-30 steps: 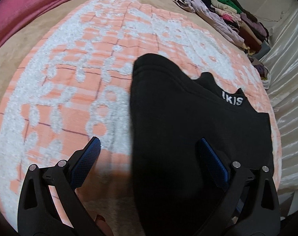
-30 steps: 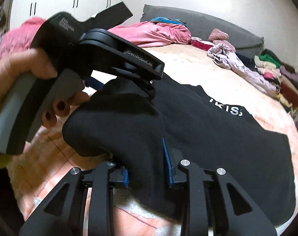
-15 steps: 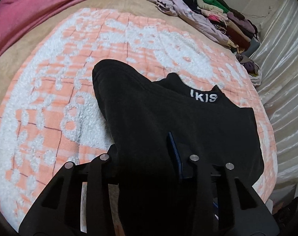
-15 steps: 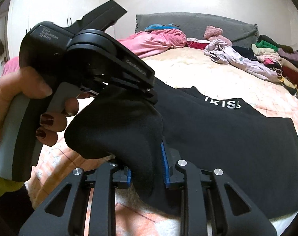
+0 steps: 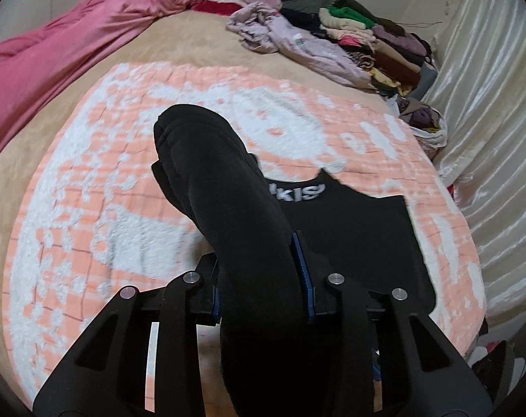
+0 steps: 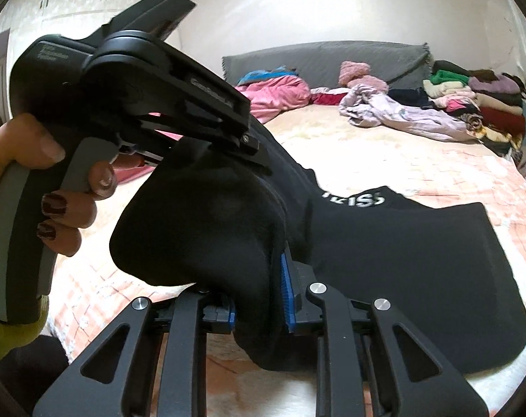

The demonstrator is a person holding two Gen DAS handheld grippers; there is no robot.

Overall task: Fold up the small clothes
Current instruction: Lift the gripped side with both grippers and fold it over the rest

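A small black garment (image 5: 353, 229) with white lettering at its collar lies on an orange and white blanket (image 5: 99, 208) on the bed. My left gripper (image 5: 261, 278) is shut on a raised fold of the black garment, which stands up between its blue pads. My right gripper (image 6: 257, 299) is shut on another bunched fold of the same garment (image 6: 402, 250) and lifts it off the blanket. In the right wrist view the left gripper's body (image 6: 134, 93) and the hand holding it are at the left, just above the lifted fold.
A pink quilt (image 5: 54, 45) lies along the far left of the bed. A lilac garment (image 5: 297, 45) and a stack of folded clothes (image 5: 377, 45) sit at the far right. A satin curtain (image 5: 488, 104) hangs along the right edge. A grey headboard (image 6: 332, 59) is behind.
My left gripper was open over the garment's edge, then closed on it and lifted the fold. My right gripper stayed shut on its fold and rose with it.
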